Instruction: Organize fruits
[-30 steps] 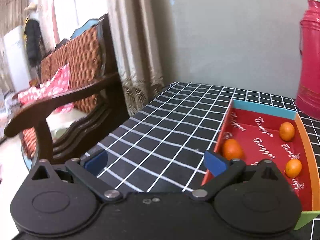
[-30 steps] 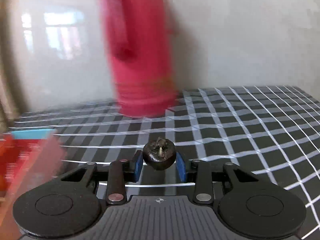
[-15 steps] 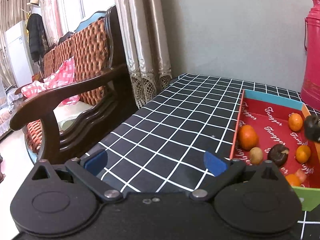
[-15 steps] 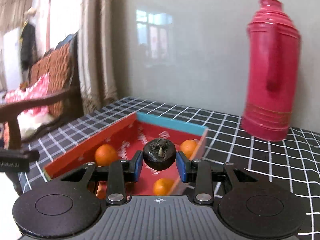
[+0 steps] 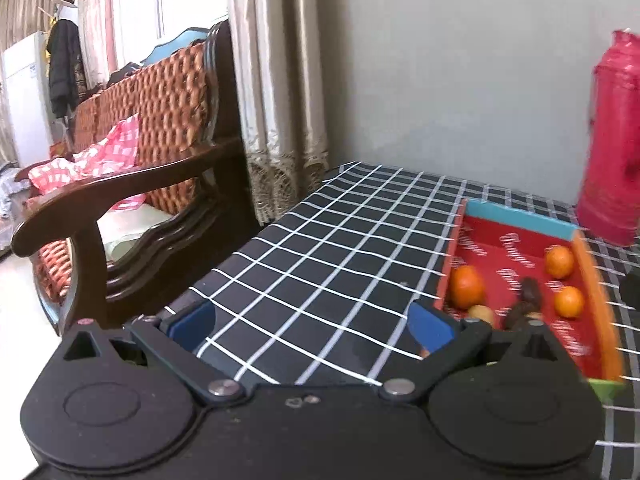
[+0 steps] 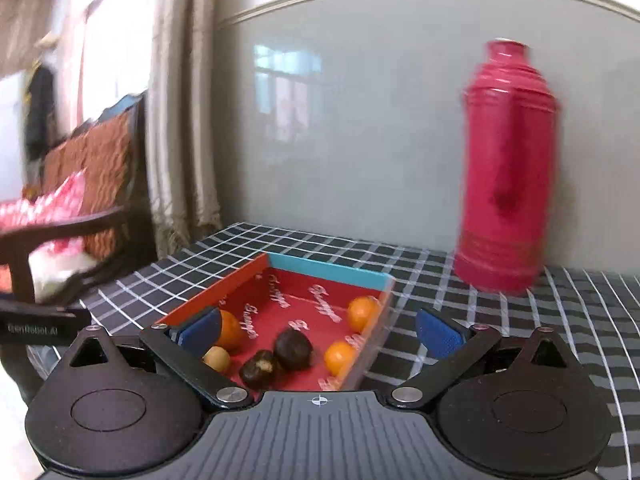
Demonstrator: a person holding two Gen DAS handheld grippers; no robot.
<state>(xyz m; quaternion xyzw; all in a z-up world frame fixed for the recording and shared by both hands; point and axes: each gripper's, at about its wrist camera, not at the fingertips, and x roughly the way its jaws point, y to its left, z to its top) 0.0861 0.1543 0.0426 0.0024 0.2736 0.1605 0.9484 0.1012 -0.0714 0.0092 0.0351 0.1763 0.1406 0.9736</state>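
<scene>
A red tray (image 6: 328,273) with a blue far wall and orange side wall sits on the black checked tablecloth; it also shows in the left wrist view (image 5: 596,280). It holds three oranges (image 6: 361,313), two dark mangosteens (image 6: 293,349) and a small tan fruit (image 6: 216,358). My right gripper (image 6: 318,332) is open and empty above the tray's near end. My left gripper (image 5: 312,322) is open and empty over the cloth, left of the tray.
A tall red thermos (image 6: 508,168) stands behind and right of the tray, near the grey wall. A wooden armchair (image 5: 132,184) with a woven back stands off the table's left edge, beside curtains (image 5: 280,80).
My right gripper opened and let go of the dark mangosteen, which now lies in the tray. The left gripper shifted only slightly.
</scene>
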